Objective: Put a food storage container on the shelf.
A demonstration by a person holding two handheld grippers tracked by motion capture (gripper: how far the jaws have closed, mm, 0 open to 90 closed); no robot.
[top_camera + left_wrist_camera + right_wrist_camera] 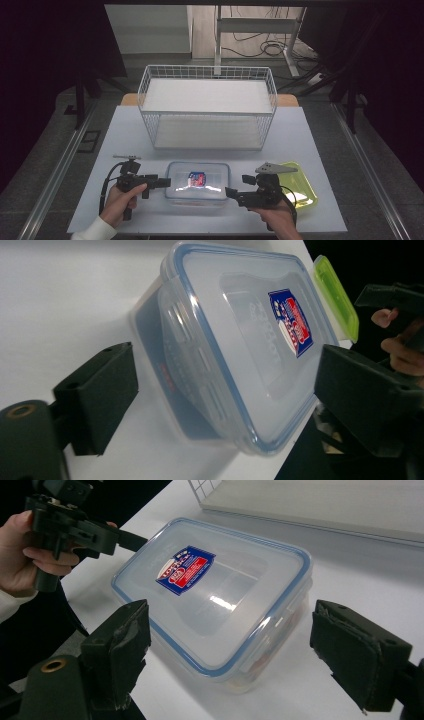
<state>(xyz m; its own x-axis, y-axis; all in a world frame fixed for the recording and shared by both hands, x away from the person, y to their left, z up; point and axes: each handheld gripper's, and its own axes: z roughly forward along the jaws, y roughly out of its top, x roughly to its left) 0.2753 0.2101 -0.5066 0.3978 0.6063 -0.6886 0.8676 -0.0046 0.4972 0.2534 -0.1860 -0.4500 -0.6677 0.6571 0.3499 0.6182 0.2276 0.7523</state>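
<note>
A clear plastic container (197, 186) with a blue-rimmed lid and a red and blue label sits in the lower middle of the high view, close to the near edge of the white table (125, 130). The left gripper (161, 183) is level at the container's left short side, its jaws apart; in the left gripper view they straddle that end of the box without pressing on it. The right gripper (231, 192) is at the lower right corner of the container, jaws also spread wide, and in the right gripper view the box's near corner lies between them with bare table showing on both sides. Just right of the right gripper, a yellow-green lid (302, 187) lies flat near the table's right edge. A white wire basket (207, 107) fills the upper middle of the high view, well apart from the container, with a strip of bare tabletop between them. Open table also runs along the left side, beyond the left hand (120, 200).
</note>
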